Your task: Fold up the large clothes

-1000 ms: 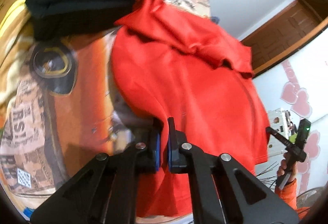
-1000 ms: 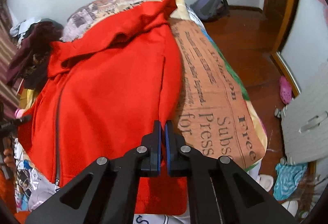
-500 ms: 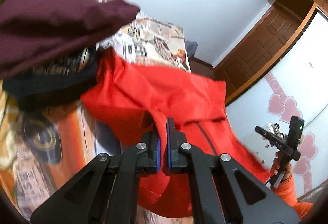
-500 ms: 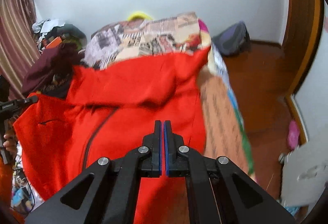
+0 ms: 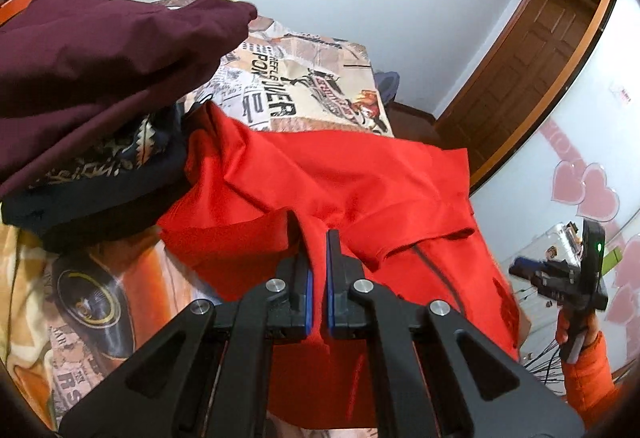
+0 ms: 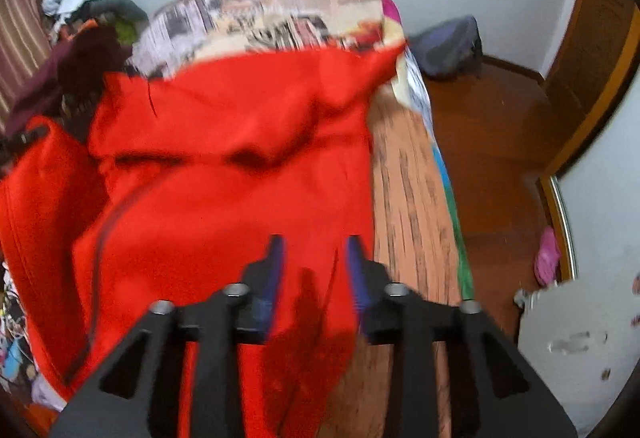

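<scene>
One bright red zip-front fabric jacket [image 5: 360, 173] lies spread on the bed [image 5: 304, 93], which wears a cover printed like newspaper pages. A fold of the jacket's near edge is pinched between the left tongs [image 5: 317, 274], whose blue-padded jaws are clamped tight on the cloth. The right tongs [image 6: 314, 270] have just been opening: their jaws stand apart, with red fabric between them but not pressed, though this view is blurred. Beside the jacket, toward the head of the bed, sits one pile of two garments: a maroon cloth piece [image 5: 100, 69] on top of a dark patterned one [image 5: 104, 173]. Beyond the jacket's far side, one wooden door [image 5: 516, 73] stands in the white wall.
</scene>
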Action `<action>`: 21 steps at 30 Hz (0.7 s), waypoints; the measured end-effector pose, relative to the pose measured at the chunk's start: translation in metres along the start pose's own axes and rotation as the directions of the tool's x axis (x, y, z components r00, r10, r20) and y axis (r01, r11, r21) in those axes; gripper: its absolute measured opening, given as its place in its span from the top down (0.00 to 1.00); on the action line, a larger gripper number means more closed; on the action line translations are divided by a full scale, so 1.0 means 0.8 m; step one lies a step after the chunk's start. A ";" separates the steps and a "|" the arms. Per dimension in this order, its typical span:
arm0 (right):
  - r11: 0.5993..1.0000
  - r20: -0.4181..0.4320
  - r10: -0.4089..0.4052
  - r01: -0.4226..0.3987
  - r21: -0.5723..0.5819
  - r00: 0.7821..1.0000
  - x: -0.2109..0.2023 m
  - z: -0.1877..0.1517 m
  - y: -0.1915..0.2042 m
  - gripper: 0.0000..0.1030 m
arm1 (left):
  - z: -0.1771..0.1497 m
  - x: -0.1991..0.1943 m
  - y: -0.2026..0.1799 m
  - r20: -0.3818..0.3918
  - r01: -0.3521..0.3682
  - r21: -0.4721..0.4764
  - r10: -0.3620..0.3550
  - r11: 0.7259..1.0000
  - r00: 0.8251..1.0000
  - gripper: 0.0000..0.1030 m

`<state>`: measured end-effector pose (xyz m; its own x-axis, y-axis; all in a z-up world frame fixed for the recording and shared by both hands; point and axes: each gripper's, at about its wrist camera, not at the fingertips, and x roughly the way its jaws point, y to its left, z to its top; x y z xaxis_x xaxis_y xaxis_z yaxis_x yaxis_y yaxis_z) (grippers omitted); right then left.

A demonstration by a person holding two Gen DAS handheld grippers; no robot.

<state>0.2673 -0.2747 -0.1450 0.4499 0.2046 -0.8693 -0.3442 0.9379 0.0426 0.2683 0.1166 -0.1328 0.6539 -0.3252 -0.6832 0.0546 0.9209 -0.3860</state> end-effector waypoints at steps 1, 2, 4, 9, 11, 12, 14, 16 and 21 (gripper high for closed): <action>1.000 -0.013 0.004 -0.004 0.009 1.000 -0.001 -0.009 -0.002 0.61 | -0.002 -0.003 0.001 0.000 -0.004 -0.001 0.004 1.000 1.000 0.97; 1.000 -0.029 0.011 -0.010 0.021 1.000 -0.001 -0.019 -0.003 0.61 | -0.004 -0.006 0.002 0.000 -0.007 -0.003 0.007 1.000 1.000 0.97; 0.998 -0.053 0.026 -0.023 0.060 0.998 0.000 -0.044 -0.004 0.61 | -0.010 -0.011 0.006 -0.002 -0.009 -0.014 0.009 1.000 1.000 0.97; 0.991 -0.048 0.049 -0.043 0.124 0.998 -0.004 -0.079 -0.006 0.52 | -0.023 -0.020 0.013 -0.011 0.001 -0.050 -0.001 0.999 1.000 0.97; 0.990 -0.050 0.062 -0.055 0.133 0.997 -0.005 -0.084 -0.003 0.49 | -0.028 -0.021 0.012 -0.016 -0.003 -0.054 0.003 0.999 1.000 0.97; 0.991 -0.060 0.061 -0.053 0.126 0.996 -0.005 -0.087 0.000 0.48 | -0.031 -0.022 0.011 -0.019 -0.005 -0.055 0.004 0.998 1.000 0.97; 0.988 -0.058 0.086 -0.078 0.133 0.995 -0.006 -0.090 0.004 0.47 | -0.036 -0.025 0.009 -0.022 -0.004 -0.051 0.003 0.999 1.000 0.97; 0.979 -0.050 0.135 -0.126 0.163 0.990 -0.002 -0.090 0.004 0.46 | -0.041 -0.026 0.007 -0.025 -0.007 -0.045 0.006 0.999 1.000 0.97; 0.968 -0.011 0.153 -0.148 0.205 0.988 0.001 -0.080 0.006 0.81 | -0.047 -0.028 0.009 -0.034 -0.009 -0.055 0.007 0.998 0.999 0.97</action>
<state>0.2137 -0.2877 -0.1771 0.3832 0.3427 -0.8577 -0.2305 0.9347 0.2705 0.2253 0.1222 -0.1435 0.6281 -0.3260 -0.7066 0.0069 0.9103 -0.4138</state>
